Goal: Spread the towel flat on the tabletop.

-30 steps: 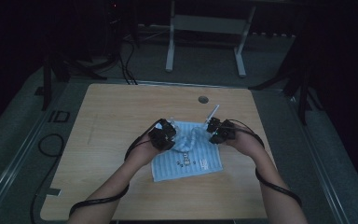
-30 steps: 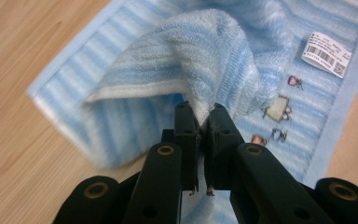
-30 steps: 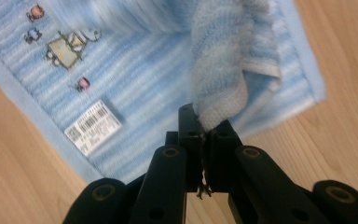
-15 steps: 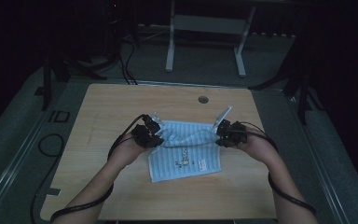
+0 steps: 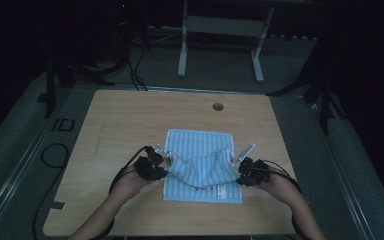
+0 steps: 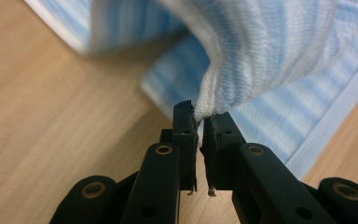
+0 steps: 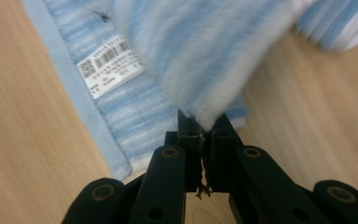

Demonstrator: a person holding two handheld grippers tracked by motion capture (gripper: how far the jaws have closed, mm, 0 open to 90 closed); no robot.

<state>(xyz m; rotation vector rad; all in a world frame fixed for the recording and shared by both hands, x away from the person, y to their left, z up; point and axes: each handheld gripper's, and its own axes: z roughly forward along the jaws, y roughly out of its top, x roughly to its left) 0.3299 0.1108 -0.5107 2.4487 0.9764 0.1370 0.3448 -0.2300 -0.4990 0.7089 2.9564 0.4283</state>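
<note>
The blue-and-white striped towel (image 5: 202, 167) lies on the wooden table (image 5: 130, 120), a little nearer to the person than the round cable hole (image 5: 218, 106) of the table. The cloth is soft terry with fine ribbed stripes and a plain pale blue border, and its shape is rectangular; the far part is flat, while one layer is lifted and hangs in a loose sagging fold between the two tools. A white label with a barcode (image 7: 109, 65) is sewn on the lower layer, near its border. The left gripper (image 6: 199, 122) has its black jaws almost fully closed, and a thick white corner of the towel is pinched between them. The right gripper (image 7: 202, 125) is also closed tightly on another corner of the same towel, which looks fuzzy and blurred there. In the high view the left gripper (image 5: 156, 161) is at the left edge of the towel and the right gripper (image 5: 244, 168) at its right edge. Compared with half a second ago, both grippers have come nearer to the person, and the lifted fold has moved with them, away from the cable hole.
</note>
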